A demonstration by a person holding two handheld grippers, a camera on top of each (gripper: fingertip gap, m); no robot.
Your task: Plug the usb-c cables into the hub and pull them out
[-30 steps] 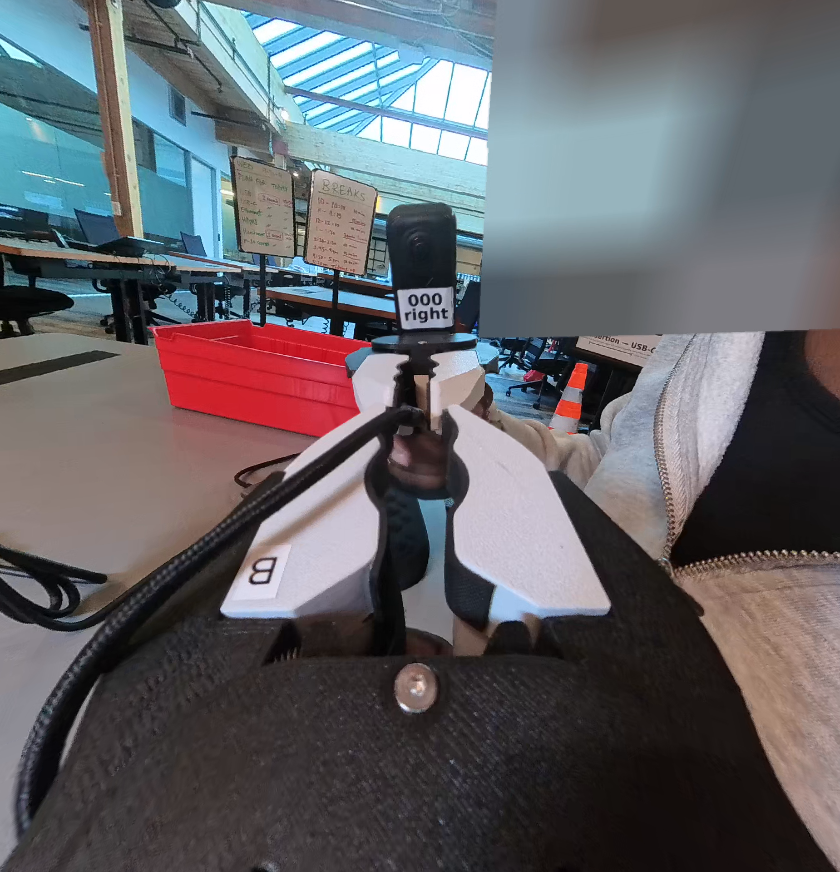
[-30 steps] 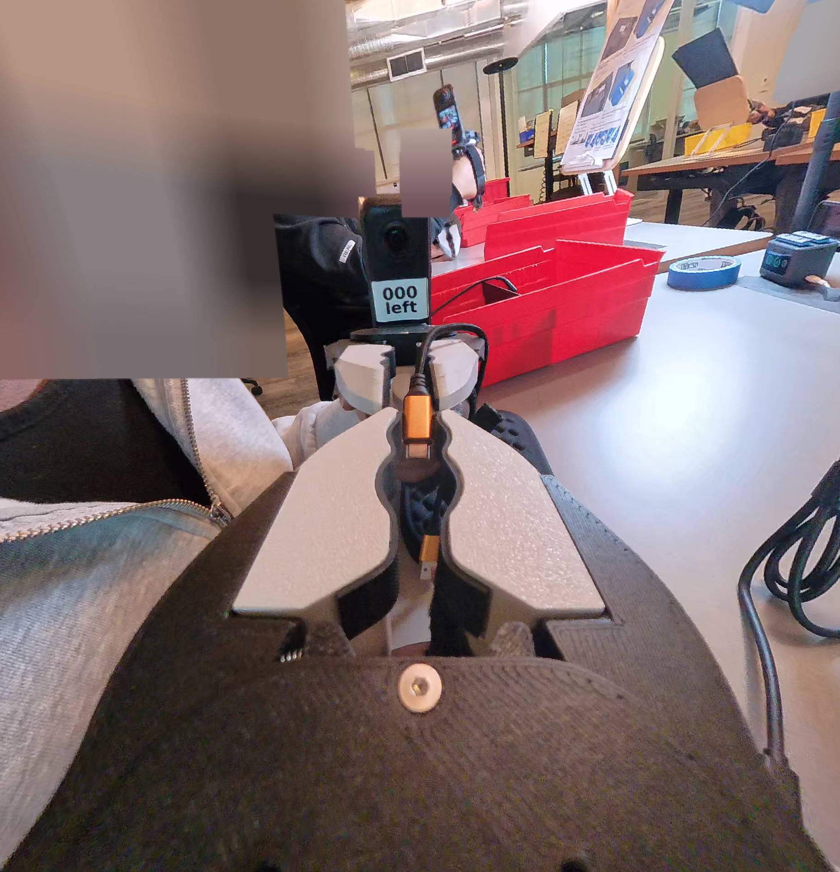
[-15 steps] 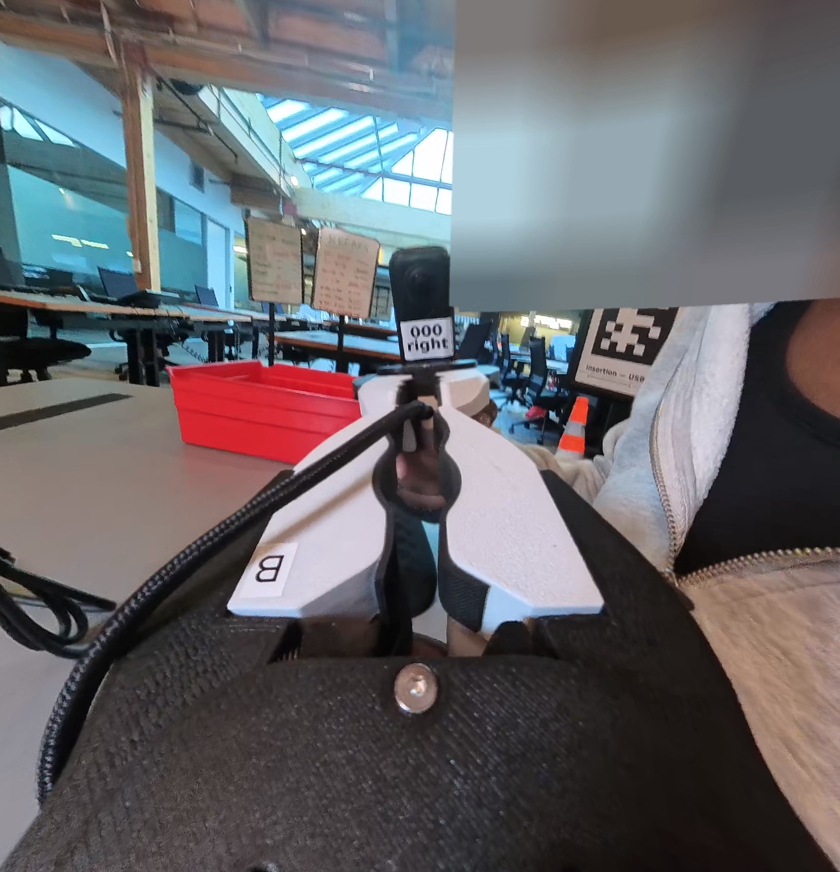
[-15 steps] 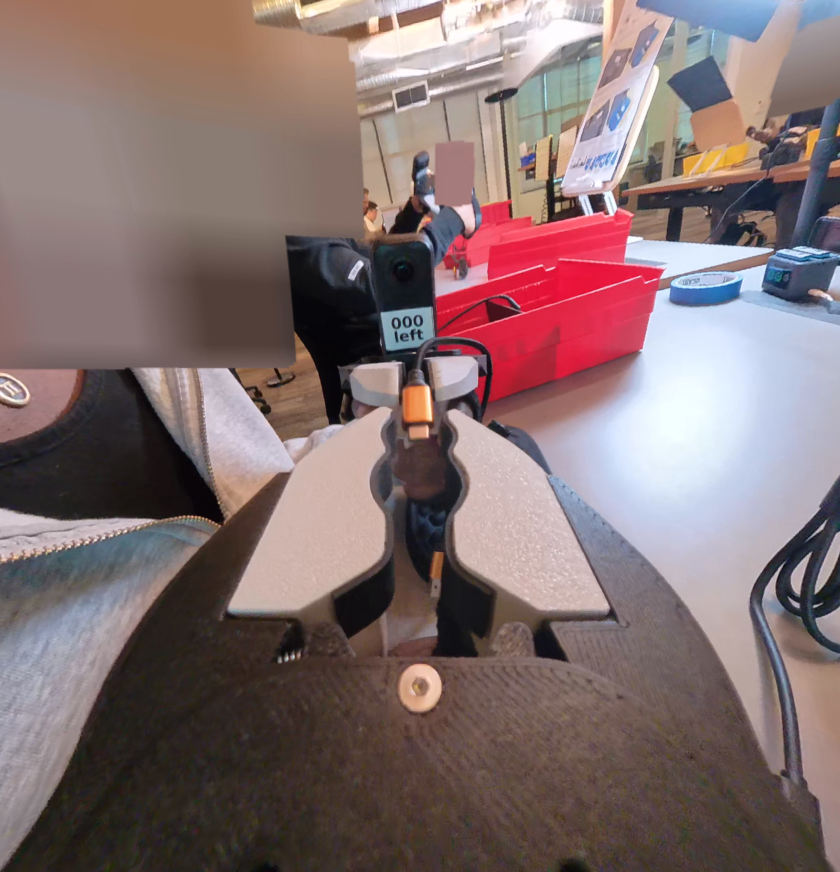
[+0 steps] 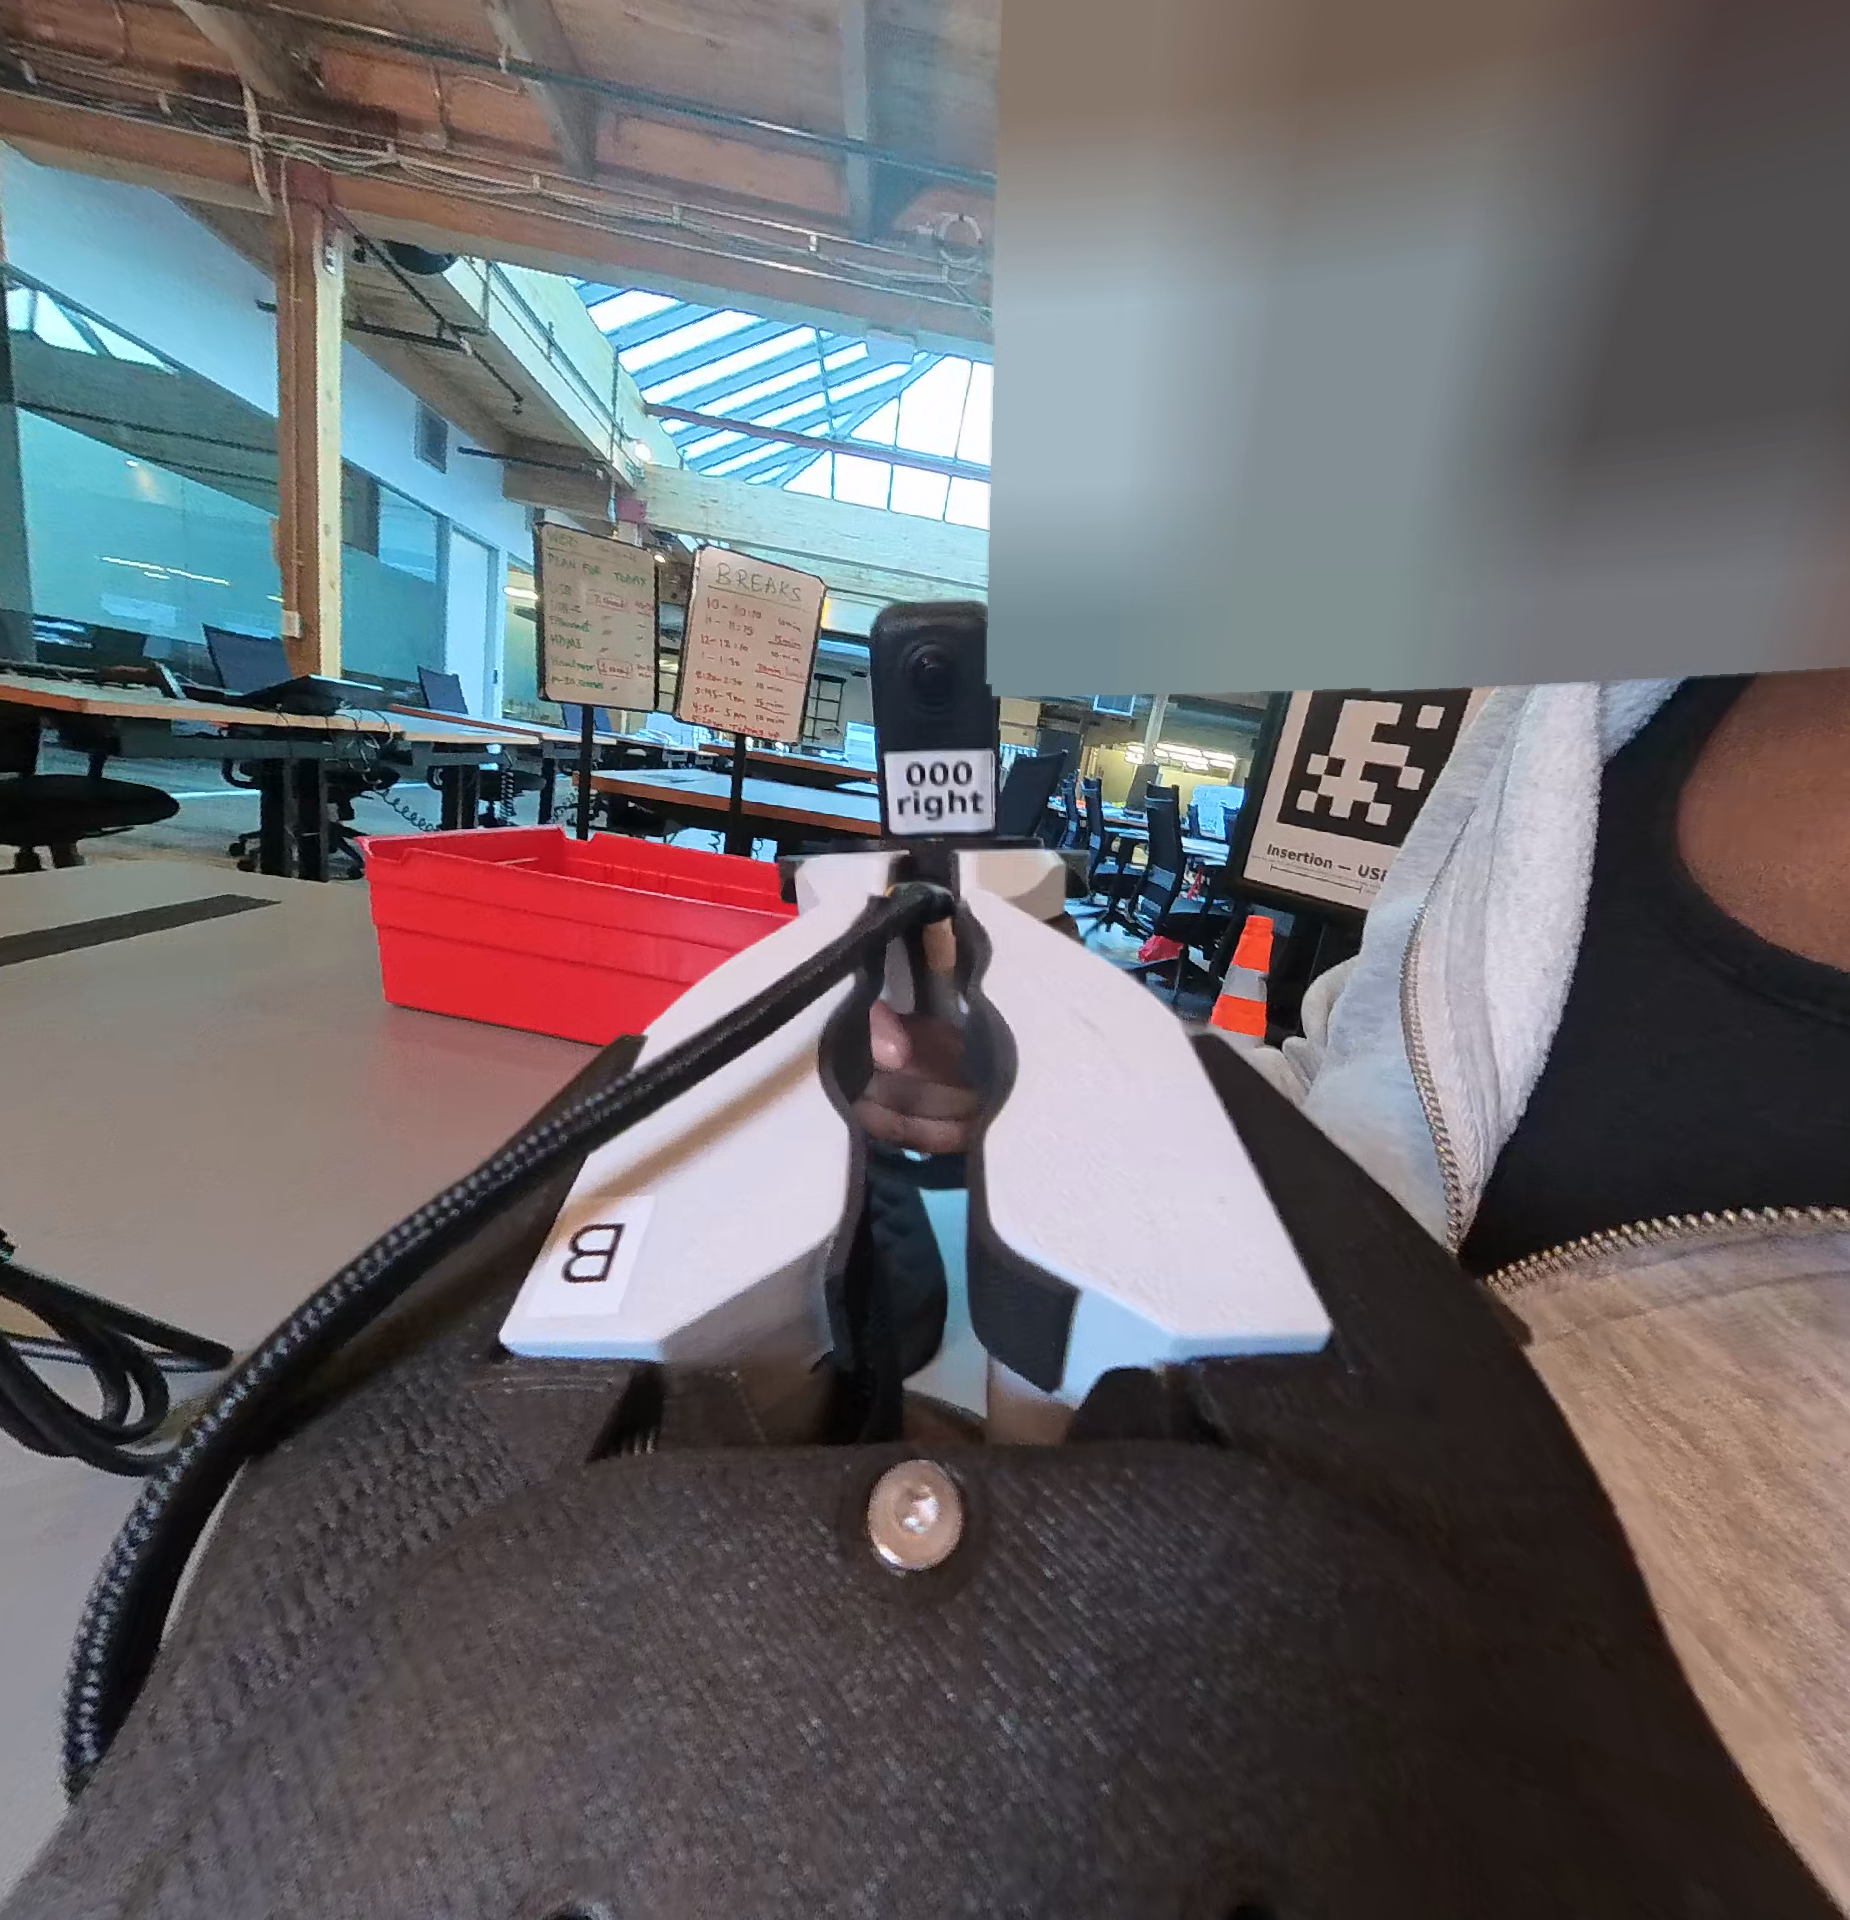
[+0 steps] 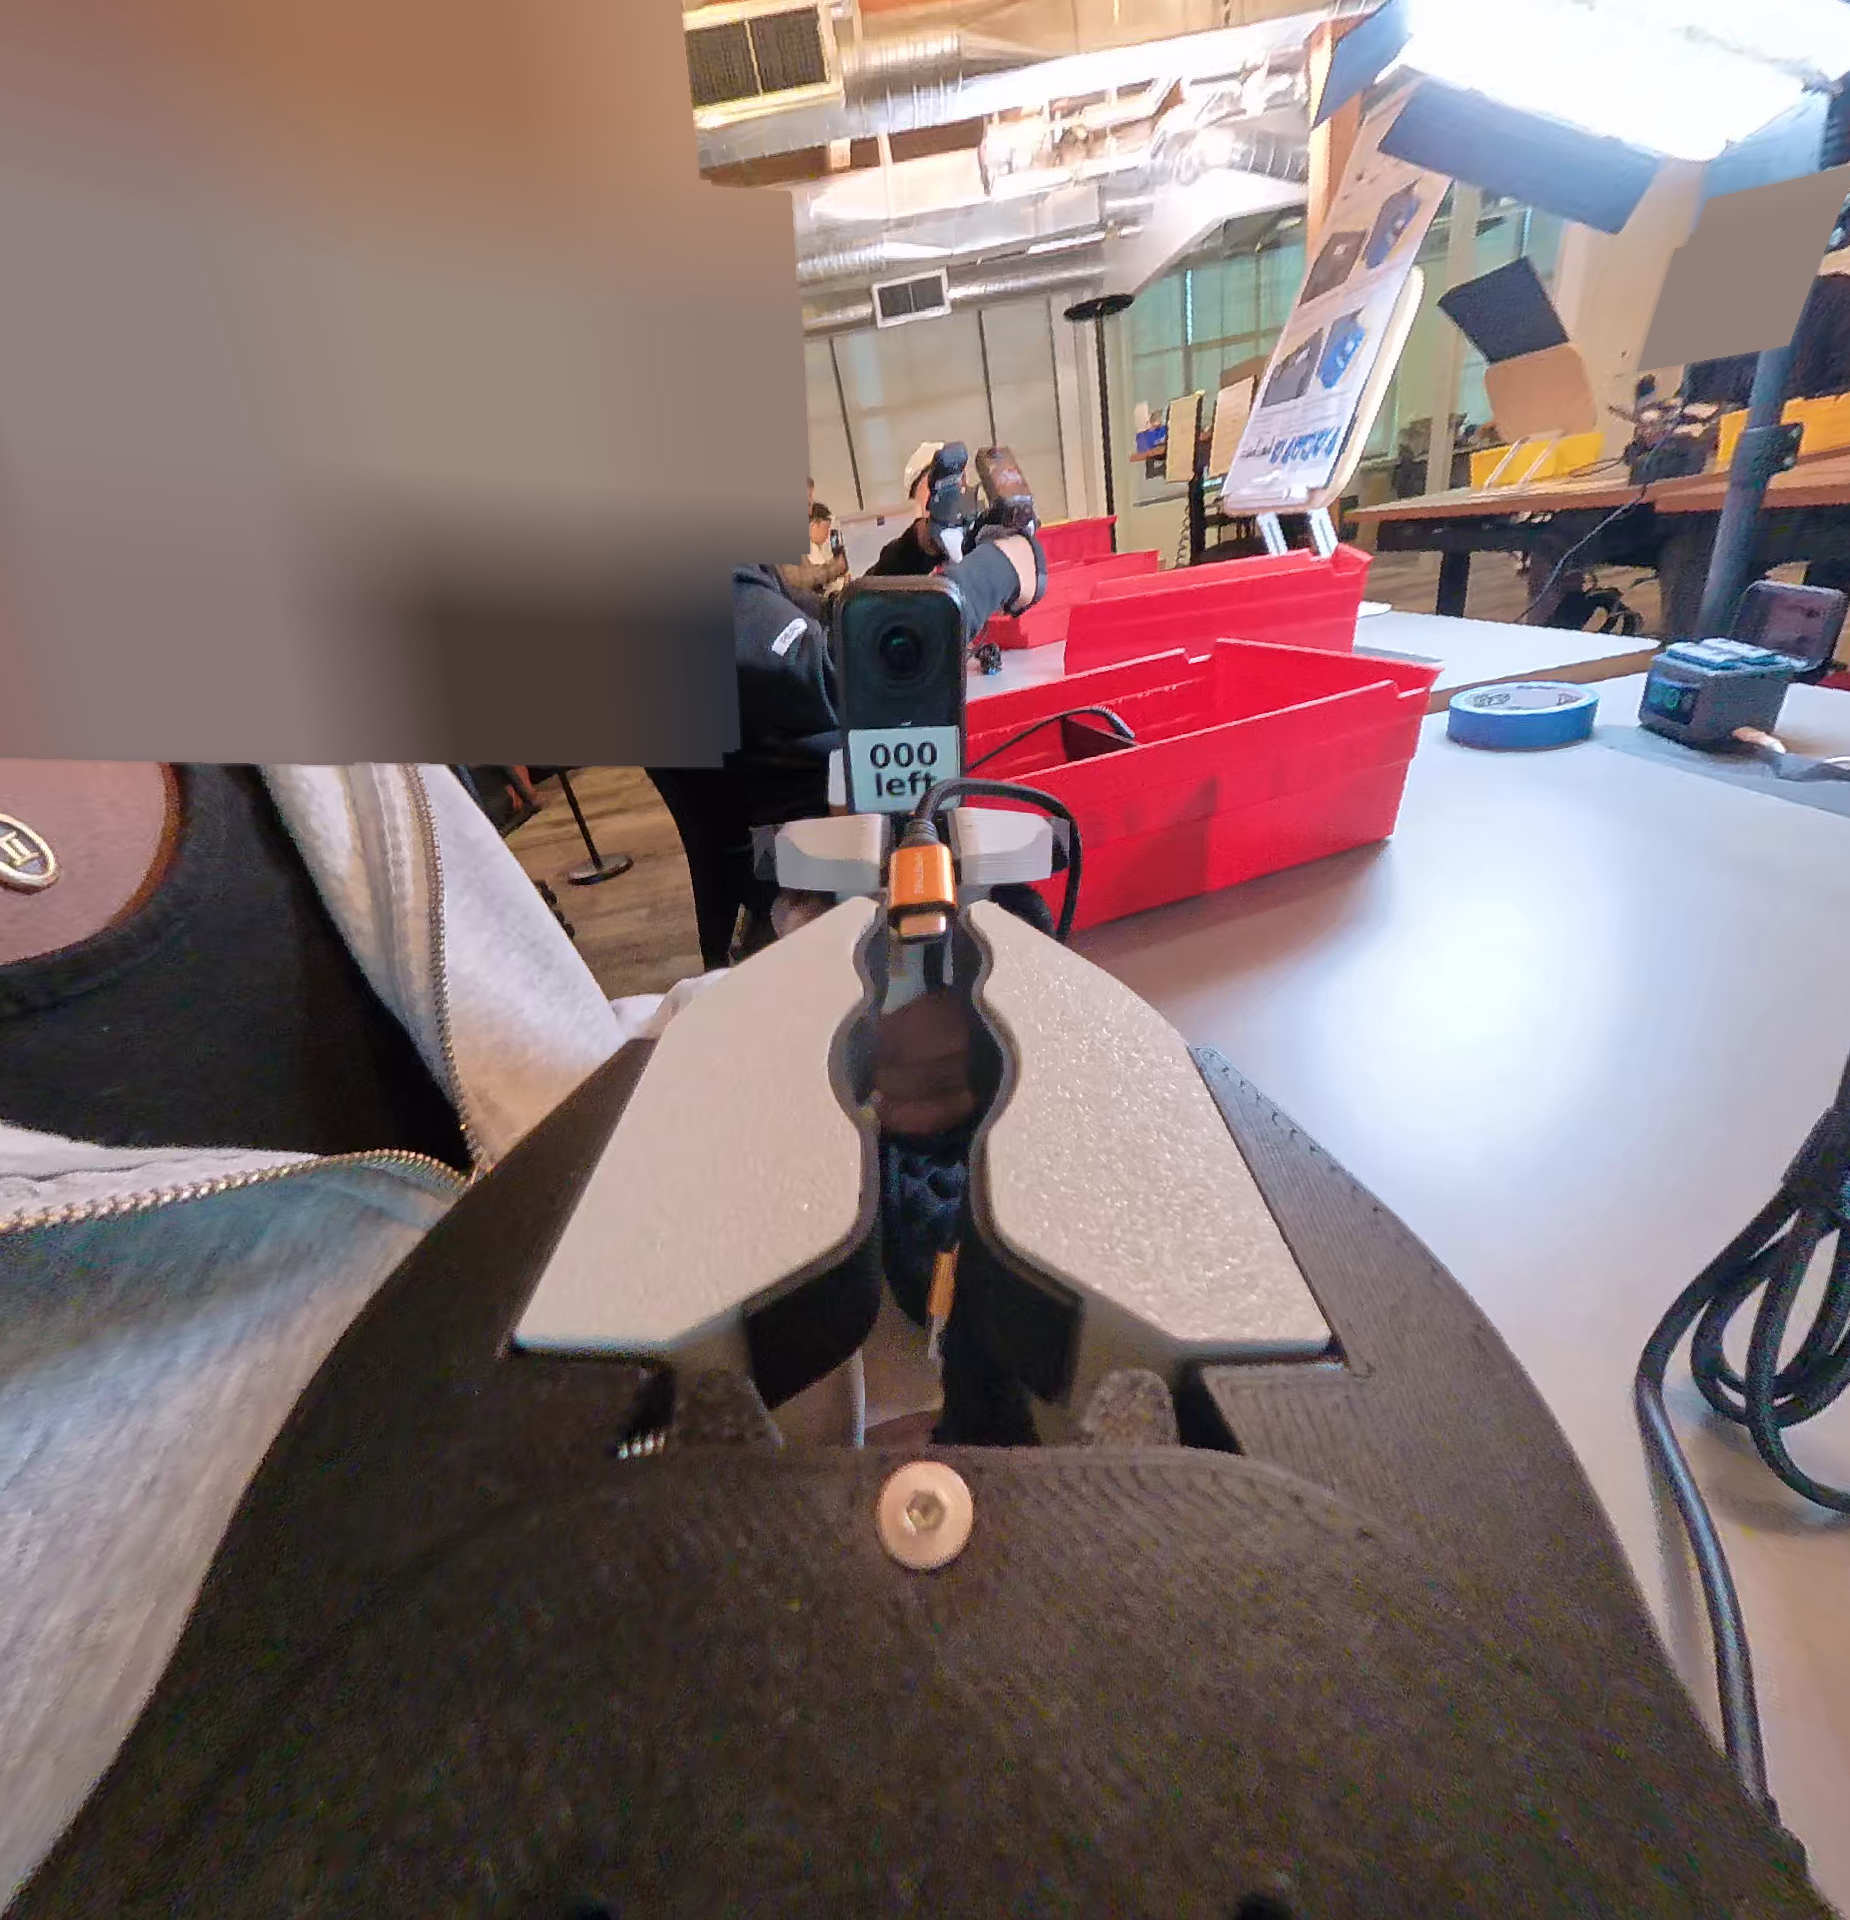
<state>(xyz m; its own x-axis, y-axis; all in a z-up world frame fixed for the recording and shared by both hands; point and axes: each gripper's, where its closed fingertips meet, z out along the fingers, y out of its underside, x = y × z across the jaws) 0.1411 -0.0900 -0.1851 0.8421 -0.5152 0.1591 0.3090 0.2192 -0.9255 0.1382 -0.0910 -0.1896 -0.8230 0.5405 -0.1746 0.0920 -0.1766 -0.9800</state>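
Gleaming orange-shelled usb-c plug (image 6: pixel 919 896)

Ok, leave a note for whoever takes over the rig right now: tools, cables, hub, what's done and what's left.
Left tool: shut on the orange plug; its black cable trails down to the left.
Right tool: shut on a small grey piece, likely the hub.
Both are held in the air, tip to tip, at the near table edge.
The plug's tip is at the hub; whether it is seated cannot be told.
More black cables lie coiled on the table.
Left: check the seat, pull out, and probably repeat with the others.
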